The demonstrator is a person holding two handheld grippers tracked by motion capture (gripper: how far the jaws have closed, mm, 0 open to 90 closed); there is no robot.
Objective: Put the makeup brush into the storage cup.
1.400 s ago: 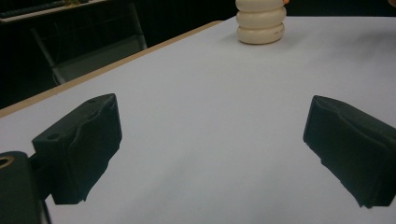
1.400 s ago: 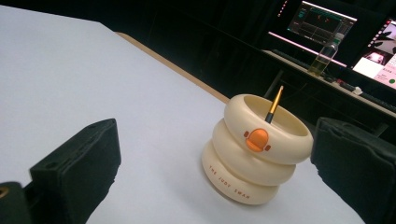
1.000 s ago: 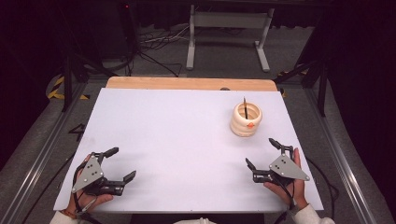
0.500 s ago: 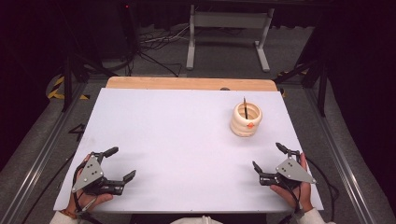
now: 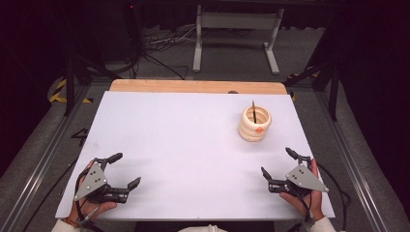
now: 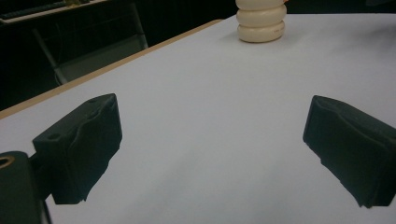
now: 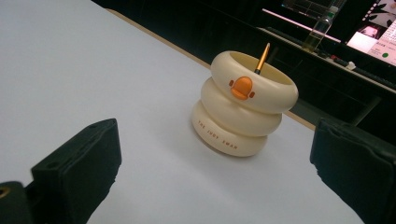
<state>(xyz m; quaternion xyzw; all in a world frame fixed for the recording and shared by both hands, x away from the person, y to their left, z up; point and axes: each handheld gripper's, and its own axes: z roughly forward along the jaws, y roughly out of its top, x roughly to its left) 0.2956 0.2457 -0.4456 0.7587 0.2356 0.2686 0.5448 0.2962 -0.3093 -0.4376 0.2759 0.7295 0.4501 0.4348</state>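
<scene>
Both jaws sat wide apart, empty: left gripper (image 5: 118, 170) near-left on table (image 5: 183, 140), right gripper (image 5: 280, 164) near cream ringed holder (image 5: 255, 124), brush (image 5: 254, 111) upright inside

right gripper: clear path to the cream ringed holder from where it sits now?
Probably yes. The right gripper rests open near the table's front edge, the cream ringed holder stands farther in on the same side, and bare white surface lies between them.

Glossy cream plastic holder (image 7: 244, 109) stands on a smooth matt white table (image 5: 183, 145).
</scene>
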